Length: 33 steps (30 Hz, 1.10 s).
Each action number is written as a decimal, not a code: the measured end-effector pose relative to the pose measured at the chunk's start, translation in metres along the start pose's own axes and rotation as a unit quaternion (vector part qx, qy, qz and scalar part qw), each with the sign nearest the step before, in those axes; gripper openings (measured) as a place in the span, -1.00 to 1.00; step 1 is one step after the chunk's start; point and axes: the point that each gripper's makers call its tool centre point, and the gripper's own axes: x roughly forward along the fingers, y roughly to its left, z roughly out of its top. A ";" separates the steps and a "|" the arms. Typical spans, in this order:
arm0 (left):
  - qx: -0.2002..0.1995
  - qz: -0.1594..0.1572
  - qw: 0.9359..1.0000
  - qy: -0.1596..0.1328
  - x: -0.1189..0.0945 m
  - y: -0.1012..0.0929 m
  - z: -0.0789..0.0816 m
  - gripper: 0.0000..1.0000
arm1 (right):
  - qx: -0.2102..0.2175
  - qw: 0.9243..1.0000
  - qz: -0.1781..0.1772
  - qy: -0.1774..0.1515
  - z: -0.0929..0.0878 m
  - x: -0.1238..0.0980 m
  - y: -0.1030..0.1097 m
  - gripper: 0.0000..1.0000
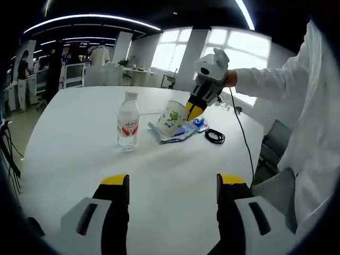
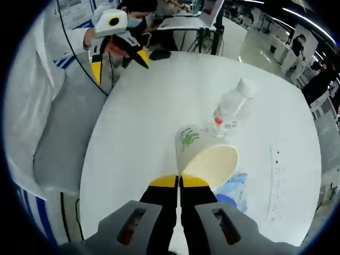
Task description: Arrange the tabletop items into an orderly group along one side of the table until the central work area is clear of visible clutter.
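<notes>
- In the left gripper view, the left gripper (image 1: pixel 172 187) rises from the bottom edge with its two yellow-tipped jaws spread wide apart and only bare tabletop between them.
- The white table (image 1: pixel 79 138) runs from the lower part of that frame up to the middle.
- A clear plastic water bottle (image 1: pixel 128 121) with a red label and white cap stands upright left of centre.
- Just right of it, the right gripper (image 1: pixel 194 111) comes in from the upper right, held by a person in a white sleeve (image 1: pixel 271 82). Its jaws are pinched on the rim of a paper cup (image 1: pixel 173 118) with a green print, which is tilted with its mouth towards the gripper.
- Under and behind the cup lies a blue-and-white plastic wrapper (image 1: pixel 187 132), flat on the table.
- A coiled black cable (image 1: pixel 214 136) lies just right of the wrapper.
- In the right gripper view, the right gripper (image 2: pixel 179 182) sits at bottom centre with its jaws pressed together on the paper cup's (image 2: pixel 204 158) rim, the open mouth turned to the lower right.
- The water bottle (image 2: pixel 229 112) shows above and right of the cup, the wrapper (image 2: pixel 232 189) below the cup's mouth.
- The left gripper (image 2: pixel 119 58) shows in the upper left of that frame, jaws apart, beyond the table (image 2: pixel 143 122) edge.
</notes>
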 end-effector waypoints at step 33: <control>-0.008 0.007 1.000 0.014 0.002 0.015 -0.015 0.50 | -0.330 0.916 -0.055 0.220 -0.025 0.042 -0.083 -1.00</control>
